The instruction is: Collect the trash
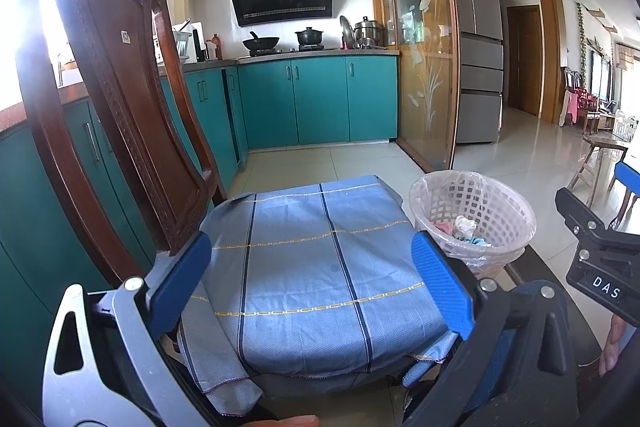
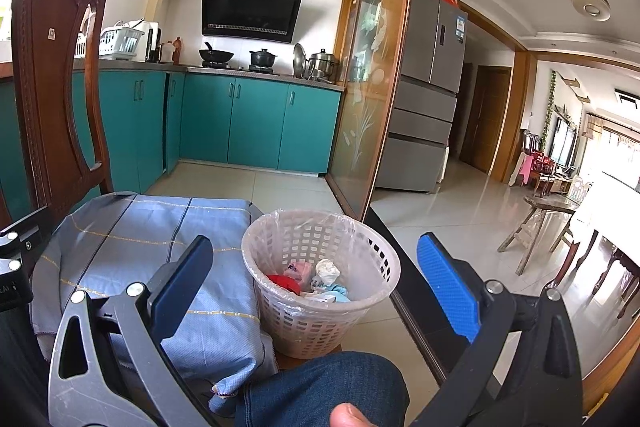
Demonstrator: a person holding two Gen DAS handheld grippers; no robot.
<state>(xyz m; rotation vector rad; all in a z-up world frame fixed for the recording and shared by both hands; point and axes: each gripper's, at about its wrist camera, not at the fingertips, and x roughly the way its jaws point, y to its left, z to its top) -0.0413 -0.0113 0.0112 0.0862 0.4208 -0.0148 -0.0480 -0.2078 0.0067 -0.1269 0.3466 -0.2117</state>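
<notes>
- So the trash is pretty much all sitting in the basket (image 2: 320, 279) already, lower middle of the right wrist view: a white crumpled wad (image 2: 328, 270), something pink (image 2: 298, 271), a red piece (image 2: 285, 283) and a light blue scrap (image 2: 338, 293) down at the bottom.
- Both tongs are empty and spread wide. The left gripper (image 1: 316, 291) hangs over the blue checked cloth (image 1: 304, 267) on the chair seat in the lower middle of its view, and the right gripper (image 2: 320, 291) frames the basket between its fingers.
- I can't spot any loose trash on the cloth or the floor tiles — looks like collecting is close to done, just my guess.
- Handling-wise, those scraps look like paper and wrappers: light, soft, they'd squash flat under the pads. Pinch the bulk of a wad, not a loose corner, or it'll probably tear or slip out.
- The basket itself is thin lattice plastic with a clear liner bag (image 2: 340, 223) folded over the rim. Likely very light and a bit flexy, easy to tip over. If it needs moving I'd grab the rim wall, liner and plastic together — the film alone looks slippery.
- The person's knee in jeans (image 2: 324, 383) is just beside the basket, bottom of the frame.
</notes>
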